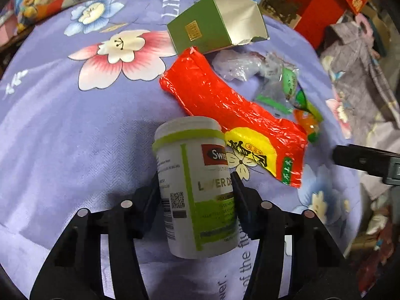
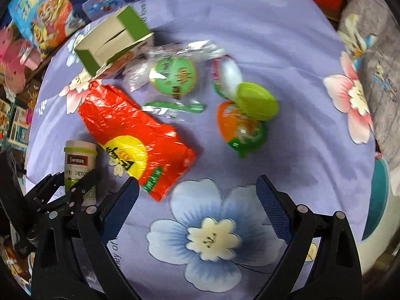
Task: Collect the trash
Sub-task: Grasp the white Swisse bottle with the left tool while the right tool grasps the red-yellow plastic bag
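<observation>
A white supplement bottle with a green label stands on the purple flowered cloth. My left gripper is shut on its sides; the right wrist view shows this at the lower left, bottle in the left gripper. A red snack bag lies beside the bottle. Behind it are an open green box, clear wrappers, a round green wrapper, an orange-green jelly cup and a green lid. My right gripper hangs open over a blue printed flower, holding nothing.
Colourful toy boxes line the far edge of the cloth. Red bags and boxes and a grey patterned fabric lie to the right. A white and teal container sits at the cloth's right edge.
</observation>
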Demonstrator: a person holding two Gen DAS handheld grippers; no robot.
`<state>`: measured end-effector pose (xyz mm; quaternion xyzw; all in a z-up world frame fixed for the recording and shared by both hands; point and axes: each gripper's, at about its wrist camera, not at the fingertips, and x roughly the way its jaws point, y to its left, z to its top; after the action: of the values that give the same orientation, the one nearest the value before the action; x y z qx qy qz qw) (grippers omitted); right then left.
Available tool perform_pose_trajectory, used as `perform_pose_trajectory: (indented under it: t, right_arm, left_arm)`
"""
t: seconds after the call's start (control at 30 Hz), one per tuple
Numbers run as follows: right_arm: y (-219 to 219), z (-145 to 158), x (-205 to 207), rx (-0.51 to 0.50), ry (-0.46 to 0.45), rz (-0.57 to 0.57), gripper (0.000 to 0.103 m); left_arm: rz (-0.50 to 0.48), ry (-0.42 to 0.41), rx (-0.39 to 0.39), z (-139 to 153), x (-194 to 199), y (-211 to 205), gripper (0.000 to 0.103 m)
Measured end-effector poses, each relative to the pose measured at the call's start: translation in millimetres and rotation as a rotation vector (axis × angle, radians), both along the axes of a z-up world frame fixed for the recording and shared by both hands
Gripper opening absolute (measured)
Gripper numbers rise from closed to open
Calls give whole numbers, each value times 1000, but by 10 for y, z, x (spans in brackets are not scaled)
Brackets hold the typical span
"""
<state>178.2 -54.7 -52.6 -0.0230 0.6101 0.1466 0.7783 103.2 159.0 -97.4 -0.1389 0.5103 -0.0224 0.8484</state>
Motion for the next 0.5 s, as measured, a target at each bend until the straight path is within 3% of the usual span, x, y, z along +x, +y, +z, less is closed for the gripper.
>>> perform_pose_trajectory:
  t: [0.1, 0.5]
  right_arm:
    - [244, -55, 36, -11, 4, 55, 90]
    - [1141, -362, 244, -124, -25, 333, 90]
  left_arm:
    - [21, -13, 43, 23, -89, 178, 55]
    - [71, -1, 52, -4, -242, 661, 58]
